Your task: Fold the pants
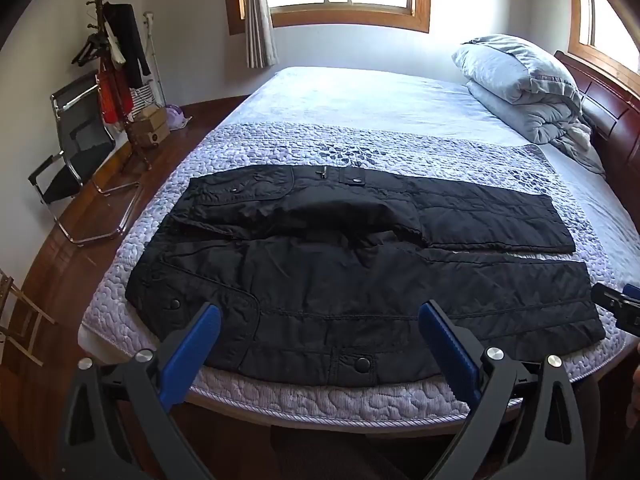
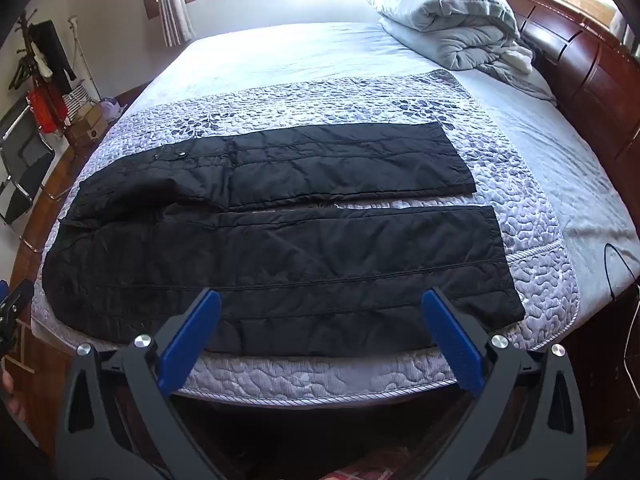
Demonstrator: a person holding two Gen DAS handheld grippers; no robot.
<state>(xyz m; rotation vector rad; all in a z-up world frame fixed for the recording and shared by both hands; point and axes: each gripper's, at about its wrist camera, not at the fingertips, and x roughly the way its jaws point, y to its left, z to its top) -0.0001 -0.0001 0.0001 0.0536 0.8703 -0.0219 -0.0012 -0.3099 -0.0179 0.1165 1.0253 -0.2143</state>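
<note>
Across the near edge of the lilac quilted bed (image 1: 280, 148), black padded pants (image 1: 340, 280) lie flat, legs apart, ready for folding; left gripper (image 1: 320, 332) and right gripper (image 2: 320, 320) hover spread wide, empty.

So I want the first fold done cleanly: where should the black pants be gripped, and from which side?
Grip the near leg's outer edge, from the bed's near side: left gripper by the waist, right gripper toward the cuff. The black pants lie flat with that edge beside both open grippers, so it could lift over the far leg.
</note>
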